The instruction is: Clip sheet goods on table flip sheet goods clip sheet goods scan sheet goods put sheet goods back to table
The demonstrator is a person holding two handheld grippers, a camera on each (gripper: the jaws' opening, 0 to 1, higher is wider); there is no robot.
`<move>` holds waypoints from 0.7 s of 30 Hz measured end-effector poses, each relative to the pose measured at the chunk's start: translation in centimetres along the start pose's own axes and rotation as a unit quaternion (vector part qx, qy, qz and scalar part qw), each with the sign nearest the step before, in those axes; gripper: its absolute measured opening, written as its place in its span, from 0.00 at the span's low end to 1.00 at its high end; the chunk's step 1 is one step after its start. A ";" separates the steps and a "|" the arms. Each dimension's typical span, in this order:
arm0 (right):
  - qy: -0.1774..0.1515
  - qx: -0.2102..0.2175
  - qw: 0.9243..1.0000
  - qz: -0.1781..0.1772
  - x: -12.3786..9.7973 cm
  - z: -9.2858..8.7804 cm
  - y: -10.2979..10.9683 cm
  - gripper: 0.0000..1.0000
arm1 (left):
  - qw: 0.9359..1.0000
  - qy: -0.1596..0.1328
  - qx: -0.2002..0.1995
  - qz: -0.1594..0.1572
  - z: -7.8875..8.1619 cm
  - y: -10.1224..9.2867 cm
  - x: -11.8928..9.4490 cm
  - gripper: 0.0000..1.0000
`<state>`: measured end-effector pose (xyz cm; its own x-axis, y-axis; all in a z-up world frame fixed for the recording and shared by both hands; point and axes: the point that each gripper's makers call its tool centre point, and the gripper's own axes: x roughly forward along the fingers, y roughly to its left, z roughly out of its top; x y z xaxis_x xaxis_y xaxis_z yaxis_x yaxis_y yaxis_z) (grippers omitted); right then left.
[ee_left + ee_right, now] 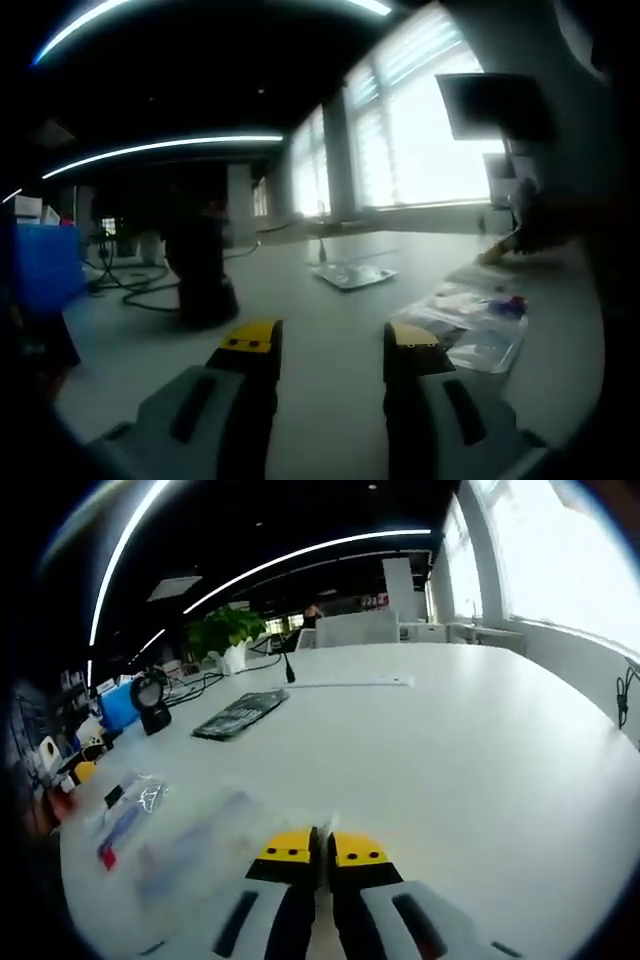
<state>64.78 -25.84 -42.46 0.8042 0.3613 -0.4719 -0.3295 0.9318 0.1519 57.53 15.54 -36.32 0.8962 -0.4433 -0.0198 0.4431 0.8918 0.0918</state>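
The left gripper (330,345) hangs just above a white table (300,320) with its yellow-tipped jaws set well apart and nothing between them. To the right of the jaws lies a clear plastic packet (470,320) of sheet goods, flat on the table. Farther off, near the middle, rests a second clear packet (352,274). A dark scanner stand (200,270) rises at the left, black cables (135,290) trailing beside it

An office: long white table (480,740), ceiling strip lights (160,148), blinded windows (420,120), potted plant (222,630) upper left.
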 end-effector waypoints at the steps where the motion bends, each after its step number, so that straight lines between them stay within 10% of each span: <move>1: 0.001 0.005 1.000 0.003 0.0 0.0 0.1 0.00 | 1.000 0.000 0.000 0.000 0.0 0.0 0.0 0.33; 8: 0.000 -0.002 1.000 0.000 0.2 0.1 0.2 0.00 | 1.000 -0.001 0.001 0.001 0.0 0.0 0.0 0.33; 21: -0.058 0.133 0.989 0.041 -1.8 2.7 1.6 0.00 | 1.000 -0.002 0.000 0.000 0.1 -0.1 0.0 0.33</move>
<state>64.16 -24.92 -38.99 0.8360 0.4236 -0.3489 -0.2668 0.8693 0.4162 57.47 15.49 -36.23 0.8958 -0.4442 -0.0158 0.4437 0.8915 0.0914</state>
